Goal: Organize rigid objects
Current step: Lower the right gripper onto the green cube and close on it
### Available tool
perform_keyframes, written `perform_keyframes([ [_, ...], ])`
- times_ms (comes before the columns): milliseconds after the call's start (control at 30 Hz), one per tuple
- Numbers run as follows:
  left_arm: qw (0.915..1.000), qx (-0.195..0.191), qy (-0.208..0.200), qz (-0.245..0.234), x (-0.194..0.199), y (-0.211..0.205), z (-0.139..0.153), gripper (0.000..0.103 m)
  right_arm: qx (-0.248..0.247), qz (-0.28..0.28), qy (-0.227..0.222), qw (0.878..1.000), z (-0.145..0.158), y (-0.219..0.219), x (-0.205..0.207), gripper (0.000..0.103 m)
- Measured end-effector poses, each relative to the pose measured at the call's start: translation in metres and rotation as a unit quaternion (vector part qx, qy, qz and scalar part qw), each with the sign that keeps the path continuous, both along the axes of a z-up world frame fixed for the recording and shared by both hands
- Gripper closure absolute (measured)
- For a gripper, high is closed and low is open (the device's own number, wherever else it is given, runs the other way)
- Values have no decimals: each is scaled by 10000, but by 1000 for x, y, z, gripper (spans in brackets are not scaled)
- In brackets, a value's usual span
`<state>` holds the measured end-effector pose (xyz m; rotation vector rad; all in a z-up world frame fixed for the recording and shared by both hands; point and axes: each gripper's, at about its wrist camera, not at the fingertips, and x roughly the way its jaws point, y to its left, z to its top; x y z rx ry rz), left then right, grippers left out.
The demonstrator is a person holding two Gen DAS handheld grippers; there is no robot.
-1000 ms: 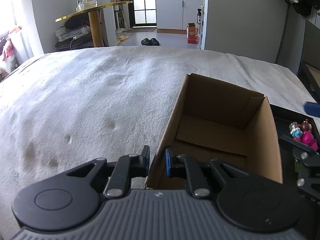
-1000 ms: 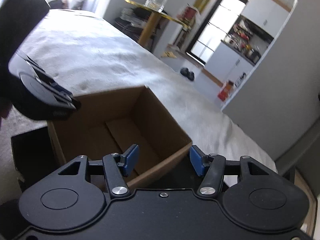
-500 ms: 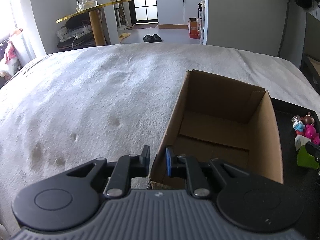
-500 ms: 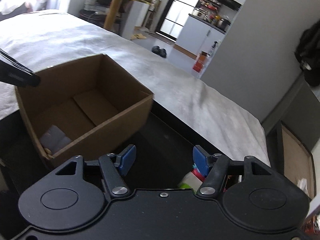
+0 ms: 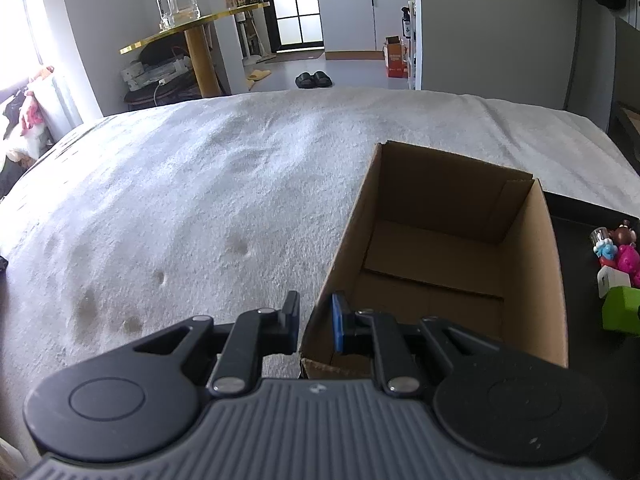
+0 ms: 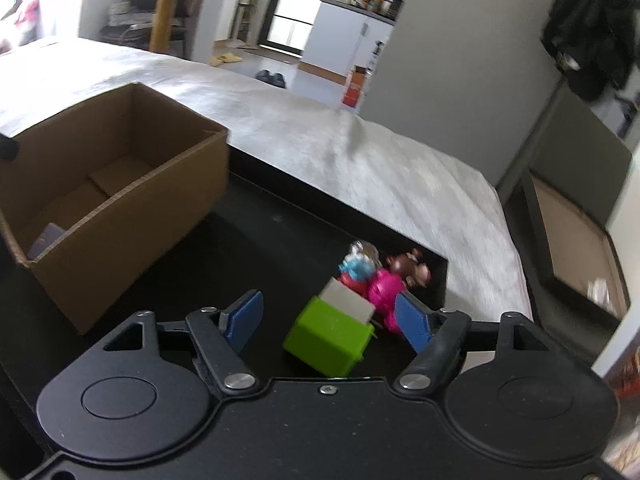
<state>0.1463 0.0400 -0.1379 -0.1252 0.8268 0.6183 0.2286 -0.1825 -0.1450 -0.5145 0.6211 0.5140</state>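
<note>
Left wrist view: the left claw (image 5: 315,318) is clenched on the cardboard box's (image 5: 536,264) near-left wall. Right wrist view: the right claw (image 6: 326,320) is spread wide, released, with the green block (image 6: 326,338) between its fingers, right of the box.

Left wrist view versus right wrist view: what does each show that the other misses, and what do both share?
Only the left wrist view shows the left gripper, its fingers pinching the near corner wall of the cardboard box.

Only the right wrist view shows the right gripper, open around the green block, and a pale flat item inside the box.

Both show the box, the green block, the white block, the toy figures, the black tray and the white bedcover.
</note>
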Motion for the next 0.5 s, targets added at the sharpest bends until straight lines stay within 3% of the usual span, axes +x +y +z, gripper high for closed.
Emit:
perform_keyframes([
  [500, 9999, 91, -81, 39, 1, -3, -5, 90, 668, -849, 593, 9924, -22, -19, 22, 30],
])
